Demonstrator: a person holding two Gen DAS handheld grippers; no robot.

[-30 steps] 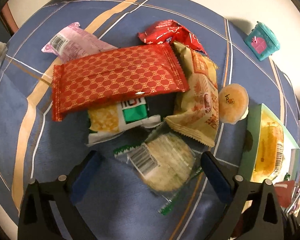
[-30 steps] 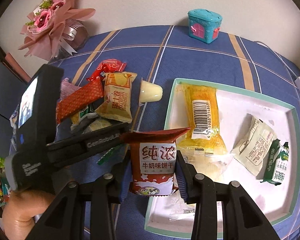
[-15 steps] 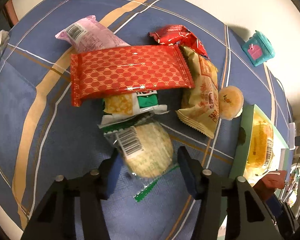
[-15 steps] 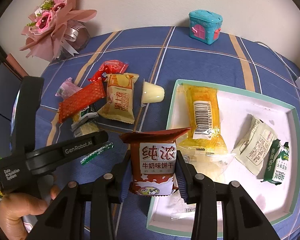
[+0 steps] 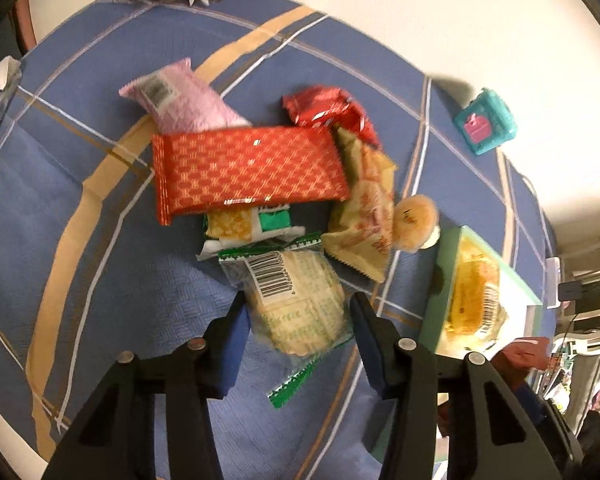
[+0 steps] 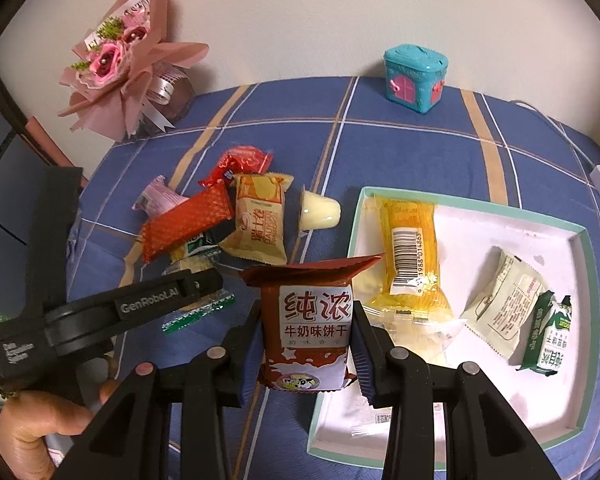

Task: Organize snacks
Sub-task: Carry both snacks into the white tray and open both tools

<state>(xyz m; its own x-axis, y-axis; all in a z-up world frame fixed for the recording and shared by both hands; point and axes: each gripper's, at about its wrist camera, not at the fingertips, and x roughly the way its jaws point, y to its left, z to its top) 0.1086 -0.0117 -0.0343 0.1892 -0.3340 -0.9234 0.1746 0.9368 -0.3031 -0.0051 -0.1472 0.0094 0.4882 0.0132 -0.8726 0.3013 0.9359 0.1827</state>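
My left gripper (image 5: 298,304) has its jaws closing, pads pressed on both sides of a clear rice cracker packet (image 5: 288,280) with a barcode, held just above the blue cloth. Behind it lies the snack pile: a red patterned packet (image 5: 248,172), a pink packet (image 5: 184,100), a tan packet (image 5: 368,216) and a jelly cup (image 5: 416,220). My right gripper (image 6: 306,316) is shut on a red-brown milk biscuit packet (image 6: 316,280), upright over the near left corner of the mint-rimmed white tray (image 6: 580,248). A yellow packet (image 6: 412,248) and two pale and green packets lie in the tray.
A teal toy house (image 6: 414,76) stands at the back of the table by the wall. A pink flower bouquet (image 6: 128,64) sits at the back left corner. A person's hand (image 6: 40,420) grips the left tool at the lower left.
The left gripper went from wide open around the rice cracker packet to shut on it, then lifted it off the cloth. The right gripper held still with the biscuit packet.
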